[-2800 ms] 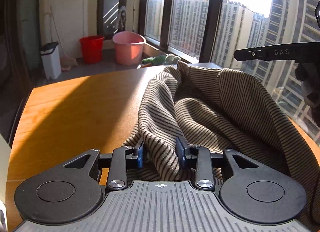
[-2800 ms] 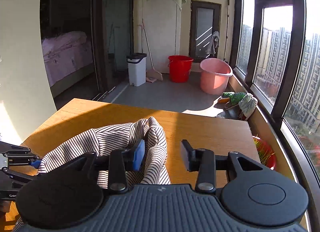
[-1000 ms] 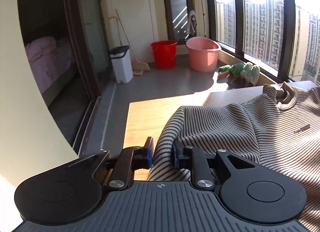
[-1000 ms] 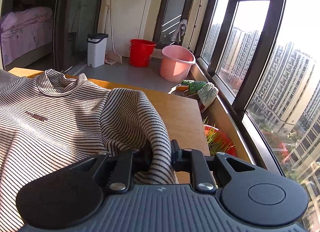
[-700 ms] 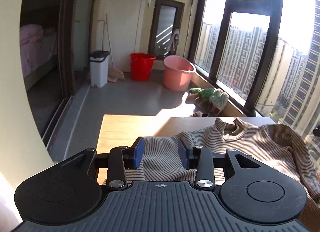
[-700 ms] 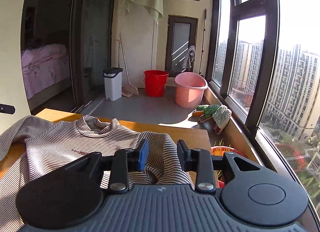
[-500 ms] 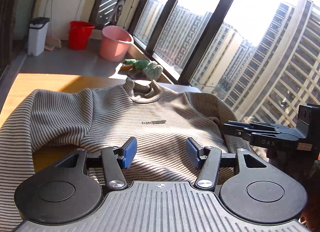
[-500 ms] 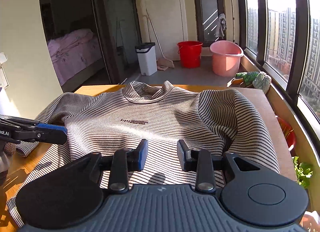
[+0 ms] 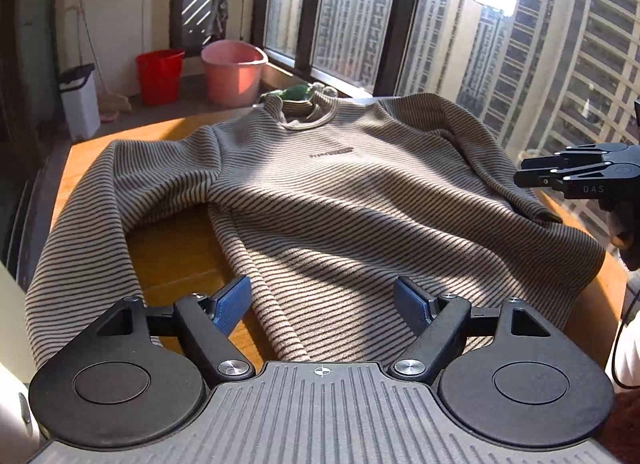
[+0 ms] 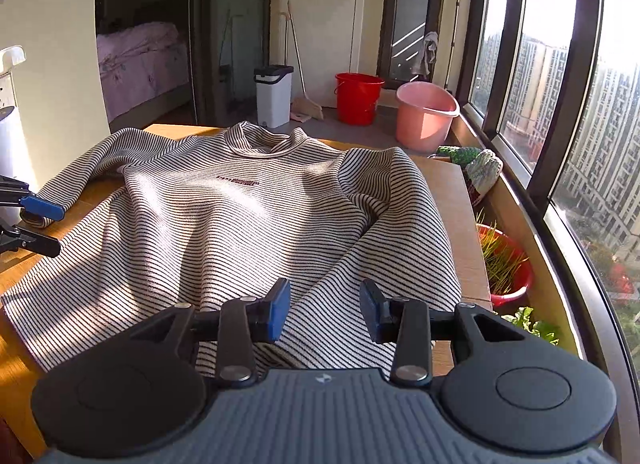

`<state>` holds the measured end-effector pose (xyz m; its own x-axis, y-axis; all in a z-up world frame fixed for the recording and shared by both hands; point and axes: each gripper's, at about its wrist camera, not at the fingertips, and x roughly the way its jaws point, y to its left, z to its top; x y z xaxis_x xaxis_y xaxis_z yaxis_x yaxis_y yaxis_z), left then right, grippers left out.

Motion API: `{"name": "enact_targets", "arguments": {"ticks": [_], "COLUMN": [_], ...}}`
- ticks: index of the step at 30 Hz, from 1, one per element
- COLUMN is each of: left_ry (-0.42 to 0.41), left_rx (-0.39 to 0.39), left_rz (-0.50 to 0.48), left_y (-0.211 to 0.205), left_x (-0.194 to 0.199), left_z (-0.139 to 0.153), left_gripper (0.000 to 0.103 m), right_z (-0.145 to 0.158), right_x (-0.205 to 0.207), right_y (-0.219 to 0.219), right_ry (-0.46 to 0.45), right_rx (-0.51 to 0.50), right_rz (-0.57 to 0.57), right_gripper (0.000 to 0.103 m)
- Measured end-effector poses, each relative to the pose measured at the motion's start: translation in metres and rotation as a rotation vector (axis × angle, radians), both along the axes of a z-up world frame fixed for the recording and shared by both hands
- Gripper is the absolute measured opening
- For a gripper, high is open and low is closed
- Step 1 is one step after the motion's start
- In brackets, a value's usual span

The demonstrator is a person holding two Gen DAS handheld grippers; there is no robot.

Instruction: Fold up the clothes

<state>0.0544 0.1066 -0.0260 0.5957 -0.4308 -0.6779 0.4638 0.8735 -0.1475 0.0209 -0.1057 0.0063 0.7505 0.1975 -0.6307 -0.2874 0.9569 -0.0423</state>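
Striped sweater (image 9: 344,192) lies spread front-up on the wooden table (image 9: 176,248), collar at the far edge, small dark text line across the chest. Both sleeves are out to the sides: one runs down the table's edge on the bedroom side, the other bunches up on the window side, cuff near the table's corner.

Left gripper (image 9: 323,302) hovers over the near hem, jaws wide apart, blue pads showing, nothing between them. Can't tell if the fingertips brush the cloth; they look just above it. In the right wrist view the same gripper shows at the left edge, jaws parted beside the sleeve cuff, w/ no fabric in them.

Right gripper (image 10: 323,314) sits over the hem on the window side, jaws parted but narrower than the left's, also empty. Stripes run on under the gap. From the left wrist view it pokes in at the right edge, beside the bunched sleeve, apart from it.

Beyond the table: red bucket (image 10: 358,98), pink tub (image 10: 426,116), white bin (image 10: 274,94) on the balcony floor. Sunlight falls in patches across the chest.
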Motion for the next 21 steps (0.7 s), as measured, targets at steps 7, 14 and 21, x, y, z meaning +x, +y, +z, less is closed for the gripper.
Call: {"name": "enact_targets", "arguments": {"ticks": [7, 14, 21], "left_ry": [0.155, 0.057, -0.11], "left_rx": [-0.034, -0.024, -0.046], "left_rz": [-0.065, -0.05, -0.057], "left_y": [-0.004, -0.022, -0.027], "left_x": [-0.044, -0.044, -0.043], "left_z": [-0.013, 0.003, 0.04], "left_gripper": [0.084, 0.08, 0.092], "right_z": [-0.003, -0.032, -0.001], "right_x": [-0.054, -0.058, -0.072], "right_y": [-0.02, -0.017, -0.017], "right_ry": [0.078, 0.152, 0.049], "right_rx": [0.112, 0.385, 0.259], "right_rz": [-0.037, -0.101, -0.116], "right_gripper": [0.048, 0.019, 0.014]}}
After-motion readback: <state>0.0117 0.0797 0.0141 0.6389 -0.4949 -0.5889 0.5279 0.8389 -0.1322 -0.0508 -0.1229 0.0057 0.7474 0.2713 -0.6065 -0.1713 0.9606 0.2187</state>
